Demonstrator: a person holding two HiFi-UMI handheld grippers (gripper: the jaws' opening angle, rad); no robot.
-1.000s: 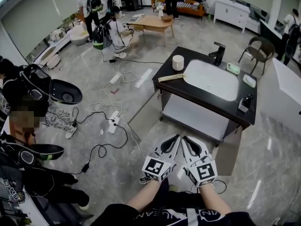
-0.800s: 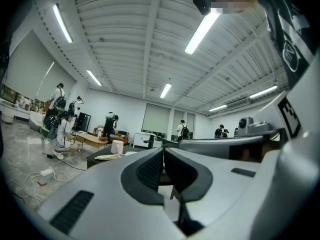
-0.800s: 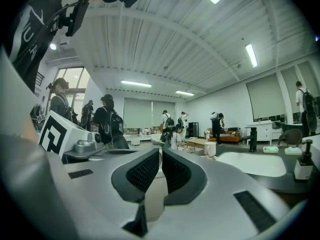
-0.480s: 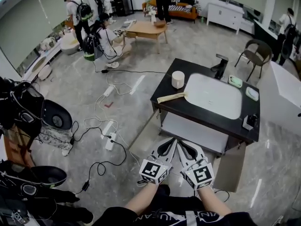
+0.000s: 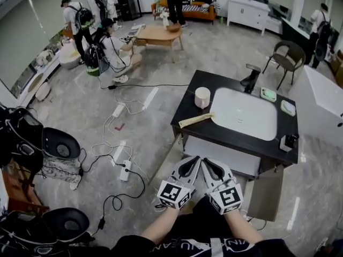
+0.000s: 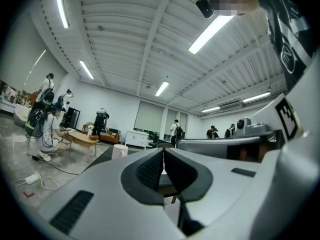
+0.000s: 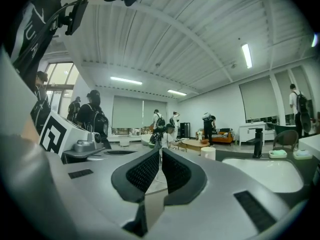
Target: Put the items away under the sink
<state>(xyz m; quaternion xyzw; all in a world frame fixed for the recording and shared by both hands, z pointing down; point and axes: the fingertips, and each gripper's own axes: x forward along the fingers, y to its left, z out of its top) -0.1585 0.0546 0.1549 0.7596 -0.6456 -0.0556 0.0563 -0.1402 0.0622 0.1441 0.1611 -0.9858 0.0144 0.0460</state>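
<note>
White block lettering on the person's dark garment (image 7: 27, 24): in the right gripper view we read "UA", with the rest of the word cut off. In the head view, white lettering runs along the garment at the bottom edge, too foreshortened for us to read. The marker cubes (image 5: 172, 193) (image 5: 229, 196) bear black-and-white square code patterns, not characters.

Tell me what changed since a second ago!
The person has stepped nearer the sink counter, so it sits closer to the left gripper and right gripper. Both stayed shut, empty, side by side. Nothing on the counter moved.
</note>
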